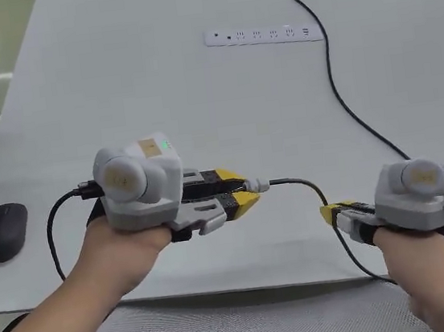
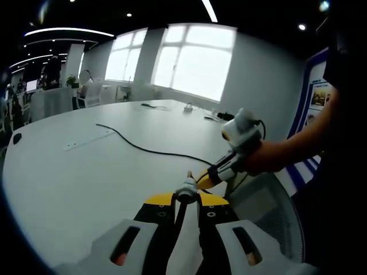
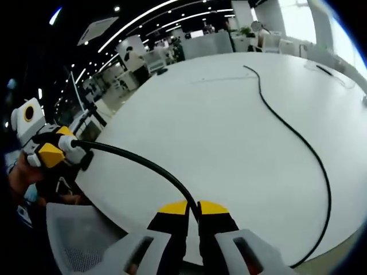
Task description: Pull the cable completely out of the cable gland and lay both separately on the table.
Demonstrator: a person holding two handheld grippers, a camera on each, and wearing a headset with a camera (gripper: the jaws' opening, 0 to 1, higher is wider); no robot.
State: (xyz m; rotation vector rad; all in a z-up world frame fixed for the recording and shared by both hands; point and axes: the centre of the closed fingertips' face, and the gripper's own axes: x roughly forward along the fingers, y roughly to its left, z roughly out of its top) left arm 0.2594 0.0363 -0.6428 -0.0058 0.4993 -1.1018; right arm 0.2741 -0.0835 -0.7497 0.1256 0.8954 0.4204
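Left gripper point(image 1: 246, 194) clamps the cable gland point(image 1: 258, 185), right gripper point(image 1: 331, 212) pinches the cable point(image 1: 290, 180), not yet pulled free, neither laid on the bench point(image 1: 197, 96).

The small pale-grey cable gland point(image 1: 258, 185) is pinched in the fingers point(image 1: 241, 204) of the left gripper point(image 1: 249, 192), over the desk's point(image 1: 197, 96) near edge. A black cable point(image 1: 297, 181) leaves its end, apparently not pulled free, arcing to the right gripper point(image 1: 327, 213).
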